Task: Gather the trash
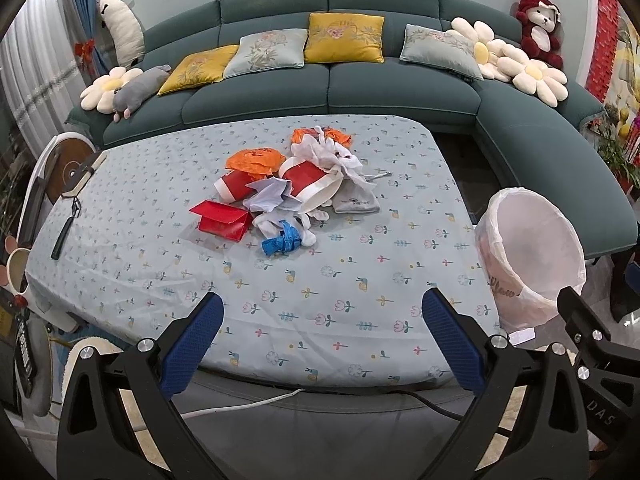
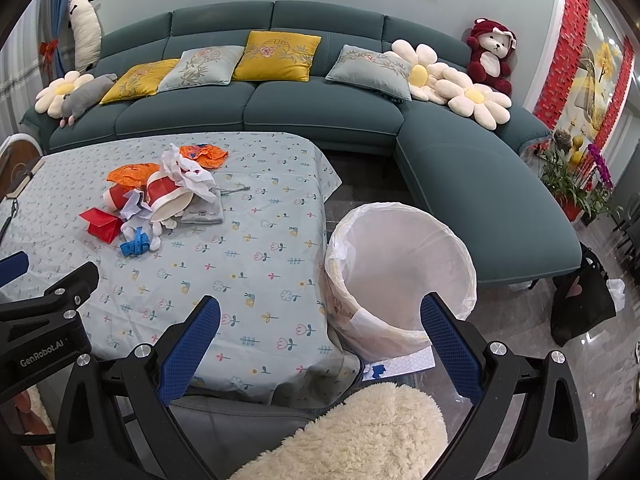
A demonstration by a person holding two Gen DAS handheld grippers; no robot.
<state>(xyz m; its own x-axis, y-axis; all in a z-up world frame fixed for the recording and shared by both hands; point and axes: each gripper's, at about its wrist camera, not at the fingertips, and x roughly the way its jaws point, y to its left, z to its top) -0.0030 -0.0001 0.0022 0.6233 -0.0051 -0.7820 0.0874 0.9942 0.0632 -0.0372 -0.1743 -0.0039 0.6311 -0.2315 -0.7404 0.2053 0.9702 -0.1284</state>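
Both tongs, left gripper (image 1: pixel 322 336) and right gripper (image 2: pixel 320 338), gape empty; the crumpled red-orange-white trash pile (image 1: pixel 292 188) lies mid-tablecloth, ahead of the left one, the white-lined bin (image 2: pixel 400 272) off the table's right edge.

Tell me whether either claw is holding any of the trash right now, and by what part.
Nothing is held. The left claw and right claw are both open and empty, short of the trash pile.
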